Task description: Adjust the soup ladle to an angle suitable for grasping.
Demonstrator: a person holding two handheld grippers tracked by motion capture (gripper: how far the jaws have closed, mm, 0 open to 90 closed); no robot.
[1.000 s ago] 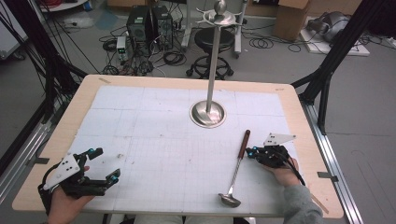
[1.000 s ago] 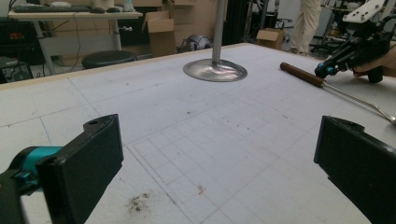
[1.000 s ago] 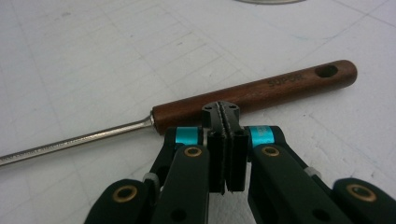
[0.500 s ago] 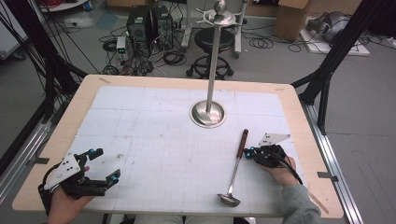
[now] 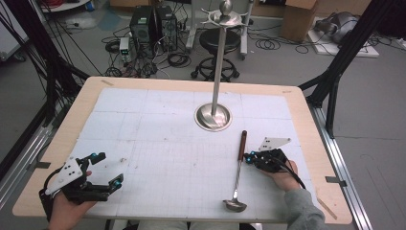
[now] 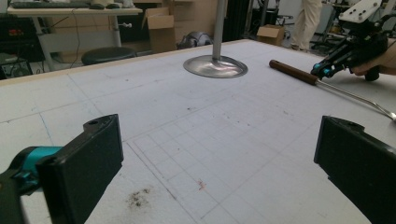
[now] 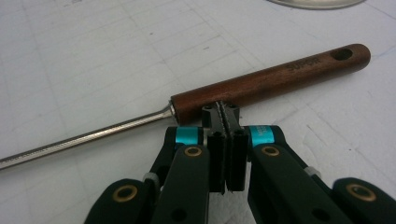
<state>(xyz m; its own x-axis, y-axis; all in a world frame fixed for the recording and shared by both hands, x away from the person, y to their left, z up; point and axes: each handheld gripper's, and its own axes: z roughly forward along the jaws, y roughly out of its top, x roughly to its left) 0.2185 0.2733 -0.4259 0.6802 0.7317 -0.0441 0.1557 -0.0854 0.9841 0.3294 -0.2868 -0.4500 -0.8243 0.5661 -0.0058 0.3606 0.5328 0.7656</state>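
A ladle (image 5: 238, 167) with a brown wooden handle (image 7: 280, 77) and a steel shaft lies flat on the white mat, its bowl toward the front edge. My right gripper (image 5: 248, 156) is shut with nothing between its jaws. In the right gripper view its tips (image 7: 225, 109) touch the side of the wooden handle near the steel shaft. My left gripper (image 5: 109, 168) rests open at the front left of the table, far from the ladle. In the left gripper view its jaws (image 6: 219, 154) stand wide apart over bare mat, with the ladle (image 6: 299, 74) and the right gripper (image 6: 322, 71) farther off.
A tall steel stand with a round base (image 5: 213, 116) and hooks at its top rises at the middle back of the mat, just beyond the ladle's handle end. The wooden table edge (image 5: 62, 139) frames the mat. Stools, boxes and cables lie on the floor beyond.
My right gripper has shifted left up against the ladle's wooden handle, and the handle end has swung slightly left. The left gripper has stayed put.
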